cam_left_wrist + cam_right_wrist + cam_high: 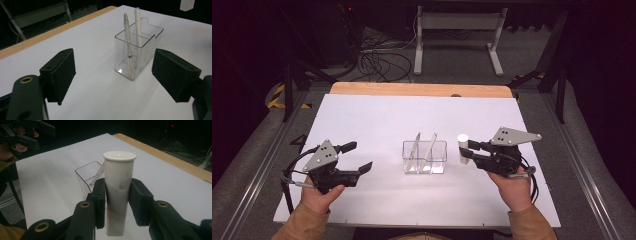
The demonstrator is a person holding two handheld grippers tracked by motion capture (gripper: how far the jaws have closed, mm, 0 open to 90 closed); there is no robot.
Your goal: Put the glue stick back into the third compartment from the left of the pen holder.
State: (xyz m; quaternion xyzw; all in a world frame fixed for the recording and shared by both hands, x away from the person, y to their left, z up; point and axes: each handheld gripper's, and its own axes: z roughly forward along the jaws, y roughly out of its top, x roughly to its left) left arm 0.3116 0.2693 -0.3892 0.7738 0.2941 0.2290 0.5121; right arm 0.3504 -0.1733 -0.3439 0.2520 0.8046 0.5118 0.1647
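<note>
Carrying the white tube (118, 192) is the work in hand: the right claw (468, 150) is clamped on it about halfway up its body, upright, capped end on top, just right of the clear holder (424, 156) that stands mid-table. In the right gripper view the pads squeeze both sides of the tube squarely, and the holder's rim sits just behind it. From the high view the tube seems to be off the white table (362, 120) or barely touching it; I cannot tell which.

The holder is split into compartments, and two pens (132, 37) lean in it, tops tilted back. To do the step well, my judgement is that the tube should stay vertical while it travels, since a tilt would let the base swing into the thin plastic wall and push the light holder along the table. If the tube is bound for the holder, it needs to clear the rim fully, come down over a free space, and avoid the leaning pens.

The left claw (357, 156) rests with its jaws wide apart and nothing between them, well left of the holder; it could steady the holder's near wall if it starts to slide.
</note>
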